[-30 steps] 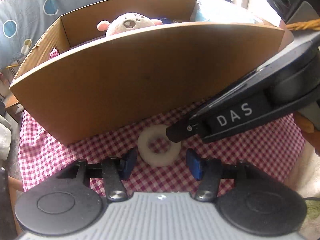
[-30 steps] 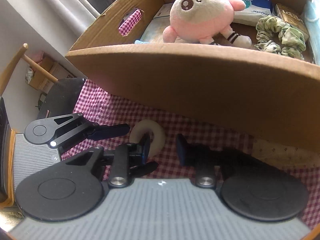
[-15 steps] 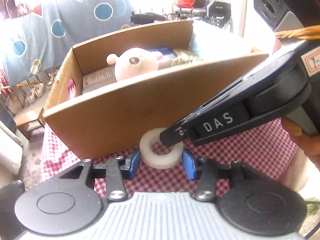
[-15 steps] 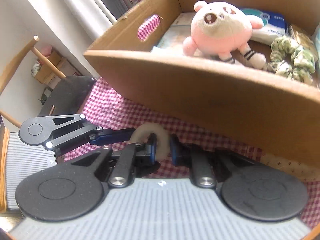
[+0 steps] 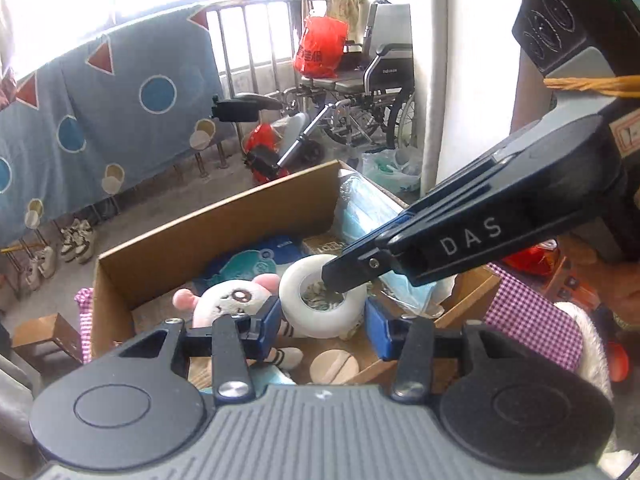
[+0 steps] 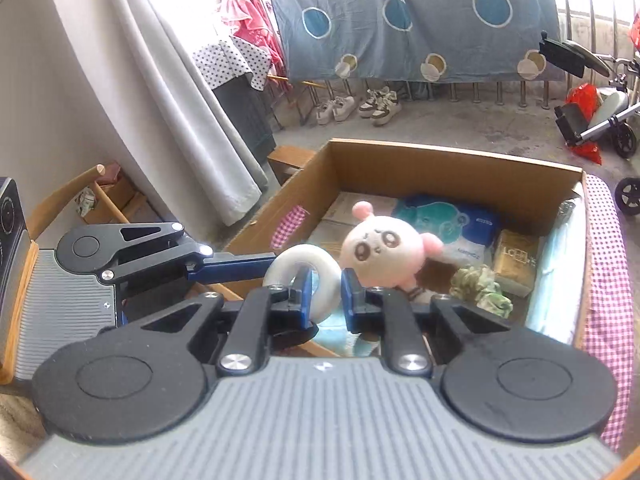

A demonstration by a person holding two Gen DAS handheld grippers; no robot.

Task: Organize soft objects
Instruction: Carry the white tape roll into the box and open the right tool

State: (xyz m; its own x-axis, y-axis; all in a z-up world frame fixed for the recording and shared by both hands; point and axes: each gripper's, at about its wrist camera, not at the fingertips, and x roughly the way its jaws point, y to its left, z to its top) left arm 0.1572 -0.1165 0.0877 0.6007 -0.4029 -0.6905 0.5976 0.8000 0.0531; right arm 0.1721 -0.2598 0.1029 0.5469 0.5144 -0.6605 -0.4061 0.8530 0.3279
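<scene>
The white ring (image 6: 300, 266) sits in the middle of the right wrist view, above the open cardboard box (image 6: 440, 160); the right claw (image 6: 325, 294) is pinched on the ring's band, one pad inside the hole and one outside; in the left wrist view the ring (image 5: 320, 304) floats between the blue pads of the left claw (image 5: 322, 320), which is open wide and holds nothing; the pink plush toy (image 6: 384, 250) lies in the box, right of the ring; a green scrunchie (image 6: 480, 288) lies at the lower right.
</scene>
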